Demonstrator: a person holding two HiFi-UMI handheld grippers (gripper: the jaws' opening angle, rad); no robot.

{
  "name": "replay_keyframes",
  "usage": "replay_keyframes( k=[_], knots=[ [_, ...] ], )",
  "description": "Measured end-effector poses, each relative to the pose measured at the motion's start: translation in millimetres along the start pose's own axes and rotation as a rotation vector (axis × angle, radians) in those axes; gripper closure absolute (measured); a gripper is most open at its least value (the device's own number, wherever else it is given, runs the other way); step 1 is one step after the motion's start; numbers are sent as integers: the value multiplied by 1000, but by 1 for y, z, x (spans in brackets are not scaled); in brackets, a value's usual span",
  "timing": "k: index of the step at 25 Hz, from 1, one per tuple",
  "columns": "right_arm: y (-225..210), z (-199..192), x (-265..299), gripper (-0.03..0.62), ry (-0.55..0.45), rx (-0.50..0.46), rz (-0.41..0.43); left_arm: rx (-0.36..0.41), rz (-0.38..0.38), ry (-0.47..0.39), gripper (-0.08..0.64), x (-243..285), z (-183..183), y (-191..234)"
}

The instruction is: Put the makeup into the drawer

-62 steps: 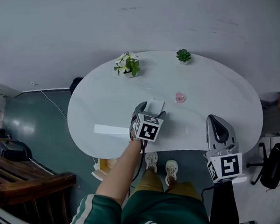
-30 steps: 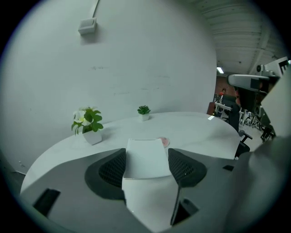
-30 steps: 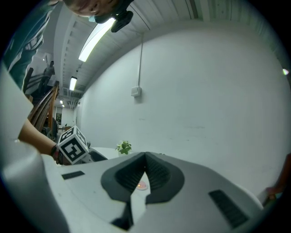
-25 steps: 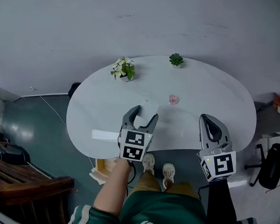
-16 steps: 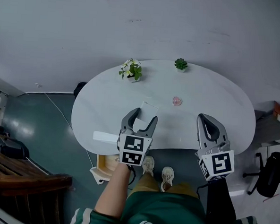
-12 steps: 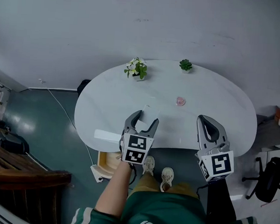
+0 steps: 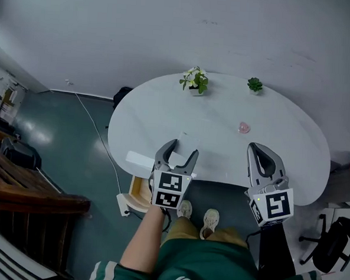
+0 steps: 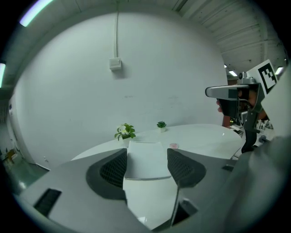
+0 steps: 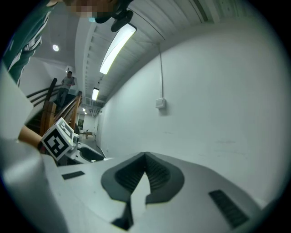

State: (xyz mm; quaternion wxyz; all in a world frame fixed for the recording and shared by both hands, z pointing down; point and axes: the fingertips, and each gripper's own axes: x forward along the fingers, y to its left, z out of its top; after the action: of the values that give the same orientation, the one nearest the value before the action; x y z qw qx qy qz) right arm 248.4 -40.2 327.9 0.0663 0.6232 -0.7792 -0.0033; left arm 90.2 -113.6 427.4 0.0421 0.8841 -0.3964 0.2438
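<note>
A small pink makeup item (image 7: pixel 244 127) lies on the white oval table (image 7: pixel 293 143), right of centre; it also shows in the left gripper view as a pink makeup spot (image 8: pixel 173 146). My left gripper (image 7: pixel 181 147) is over the table's front edge with a flat white box (image 7: pixel 187 139) between its pads. In the left gripper view, the white box (image 8: pixel 144 157) fills the gap of the left gripper (image 8: pixel 146 159) from pad to pad. My right gripper (image 7: pixel 261 149) hovers at the front edge, right of the box, shut and empty. Its jaw tips touch in the right gripper (image 9: pixel 145 158) view.
A white-flowered plant (image 7: pixel 194 80) and a small green succulent (image 7: pixel 254 84) stand at the table's far edge. A flat white strip (image 7: pixel 139 160) lies at the front left rim, with a pale wooden piece (image 7: pixel 137 194) below. Dark wooden furniture (image 7: pixel 35 202) stands left; a black chair (image 7: pixel 328 246) right.
My left gripper has drawn back from the table's middle toward the front edge and drifted left, with the white box staying between its jaws. The right gripper moved left with it, still shut.
</note>
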Motion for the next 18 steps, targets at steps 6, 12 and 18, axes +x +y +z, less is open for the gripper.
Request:
replay_keyframes(
  k=[6, 12, 18],
  knots=[
    [68, 4, 39, 588, -11, 1, 156, -56, 124, 38, 279, -49, -39, 52],
    [144, 2, 80, 588, -4, 17, 290, -119, 222, 84, 279, -95, -84, 107],
    [213, -4, 111, 588, 13, 25, 397, -158, 277, 129, 279, -129, -125, 144]
  ],
)
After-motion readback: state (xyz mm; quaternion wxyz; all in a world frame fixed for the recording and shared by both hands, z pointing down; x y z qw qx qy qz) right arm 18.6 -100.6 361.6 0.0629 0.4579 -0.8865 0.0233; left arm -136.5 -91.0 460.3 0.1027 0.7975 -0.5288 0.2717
